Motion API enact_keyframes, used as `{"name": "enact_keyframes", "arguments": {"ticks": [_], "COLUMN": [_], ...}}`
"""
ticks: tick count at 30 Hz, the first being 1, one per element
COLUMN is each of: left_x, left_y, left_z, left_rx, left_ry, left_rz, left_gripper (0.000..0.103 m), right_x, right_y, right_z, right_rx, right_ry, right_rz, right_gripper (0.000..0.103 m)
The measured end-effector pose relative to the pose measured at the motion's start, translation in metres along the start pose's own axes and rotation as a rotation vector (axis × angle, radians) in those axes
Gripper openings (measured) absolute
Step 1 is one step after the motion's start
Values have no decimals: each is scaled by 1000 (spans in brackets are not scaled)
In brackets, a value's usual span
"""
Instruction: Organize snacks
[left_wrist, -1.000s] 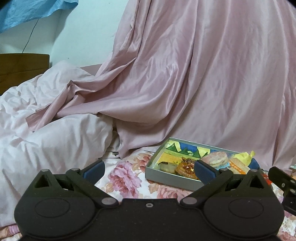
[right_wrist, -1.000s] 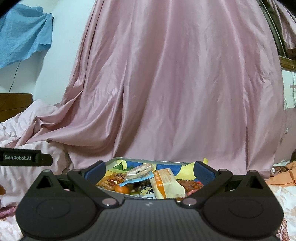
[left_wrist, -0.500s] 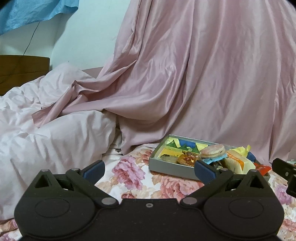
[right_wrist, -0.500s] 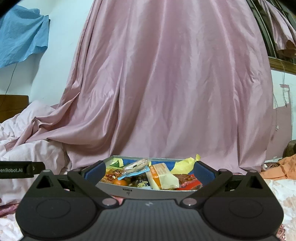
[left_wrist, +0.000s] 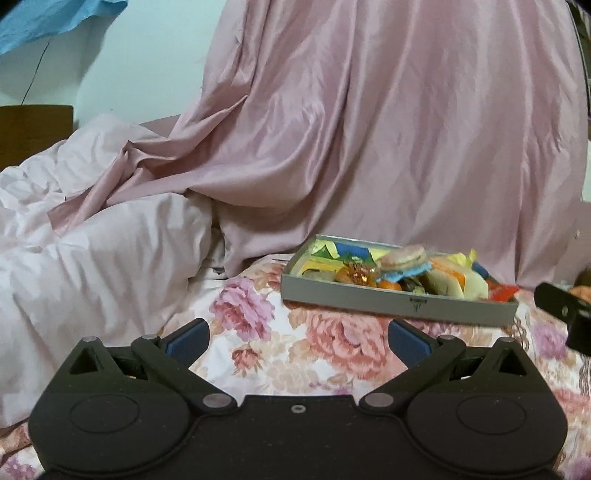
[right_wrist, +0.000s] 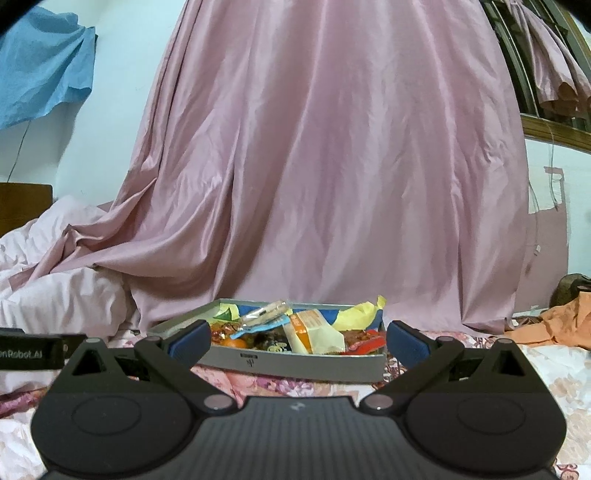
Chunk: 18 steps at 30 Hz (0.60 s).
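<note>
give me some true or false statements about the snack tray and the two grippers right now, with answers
1. The grey tray sits on the floral bedsheet. True.
2. The left gripper is shut on a snack. False: its jaws are wide apart with nothing between them.
3. A round sandwich cookie lies on top of the pile in the tray. True.
4. The tray holds nothing. False: it is heaped with wrapped snacks, among them a white and orange packet.
5. The right gripper is open, facing the tray's front wall. True.
</note>
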<state>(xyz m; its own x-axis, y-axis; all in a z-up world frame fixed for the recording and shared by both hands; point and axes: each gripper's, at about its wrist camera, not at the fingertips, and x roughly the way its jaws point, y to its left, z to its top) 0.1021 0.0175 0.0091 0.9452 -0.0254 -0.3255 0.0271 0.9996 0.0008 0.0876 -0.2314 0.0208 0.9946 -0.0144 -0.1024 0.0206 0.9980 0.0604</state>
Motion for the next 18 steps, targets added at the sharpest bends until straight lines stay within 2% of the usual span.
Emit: {"name": "enact_keyframes", "arguments": {"ticks": [18], "left_x": [-3], "left_y": [16], "left_z": [-26], "left_rx": [-22], "left_ry": [50], "left_rz": [1], "left_gripper": [102], "right_x": [-19], "right_y": [8], "right_z": [-21], "right_rx": [-11], "right_ry": [88], "right_rz": [-30], "right_gripper": [103]}}
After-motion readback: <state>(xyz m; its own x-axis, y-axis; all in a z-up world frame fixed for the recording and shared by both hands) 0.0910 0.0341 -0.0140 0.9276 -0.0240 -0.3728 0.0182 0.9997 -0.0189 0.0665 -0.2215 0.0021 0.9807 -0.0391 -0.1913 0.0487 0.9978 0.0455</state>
